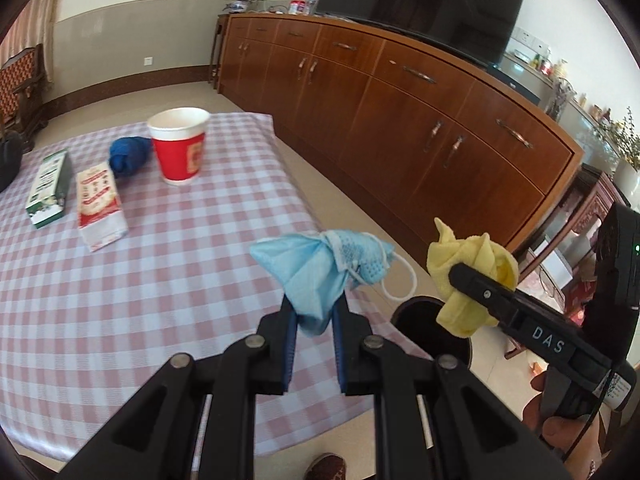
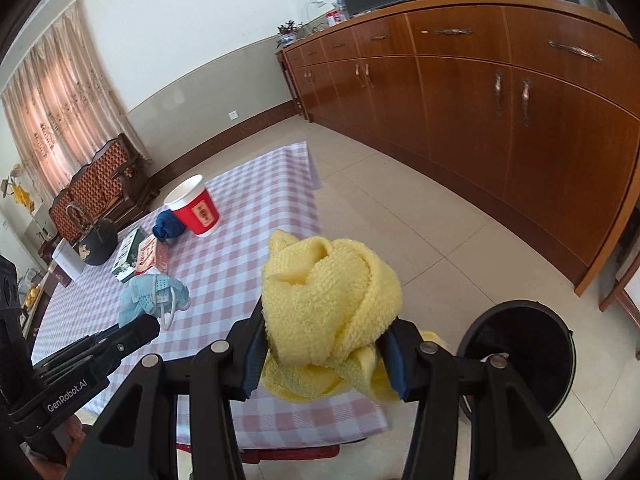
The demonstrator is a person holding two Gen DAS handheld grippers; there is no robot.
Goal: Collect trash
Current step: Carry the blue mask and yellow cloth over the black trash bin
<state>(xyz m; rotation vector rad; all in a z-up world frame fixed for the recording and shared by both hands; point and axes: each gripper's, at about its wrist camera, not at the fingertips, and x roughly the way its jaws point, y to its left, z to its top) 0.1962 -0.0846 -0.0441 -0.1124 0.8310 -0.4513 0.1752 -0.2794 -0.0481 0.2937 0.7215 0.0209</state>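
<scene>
The left gripper had its jaws clenched on a crumpled blue face mask, pinched low so the bulk and its white ear loop stood out past the tips. The right gripper had its jaws grasping a balled yellow cloth, standing wider because the bundle was thick, with folds spilling out beneath them. Both bundles were held off the tabletop near its edge, side by side, which reads as two pieces of trash being carried off together. Just beyond and below the right jaws, on the floor beside the table, stood a round black bin, its mouth open upward; that is probably where both loads were bound. Farther out from the jaws, back across the checked cloth, a red paper cup stood upright with a dark blue wad touching or just beside it, and two small cartons lay on their sides nearby, seemingly left for later trips. Beyond these ran a long wooden cabinet against the wall.
</scene>
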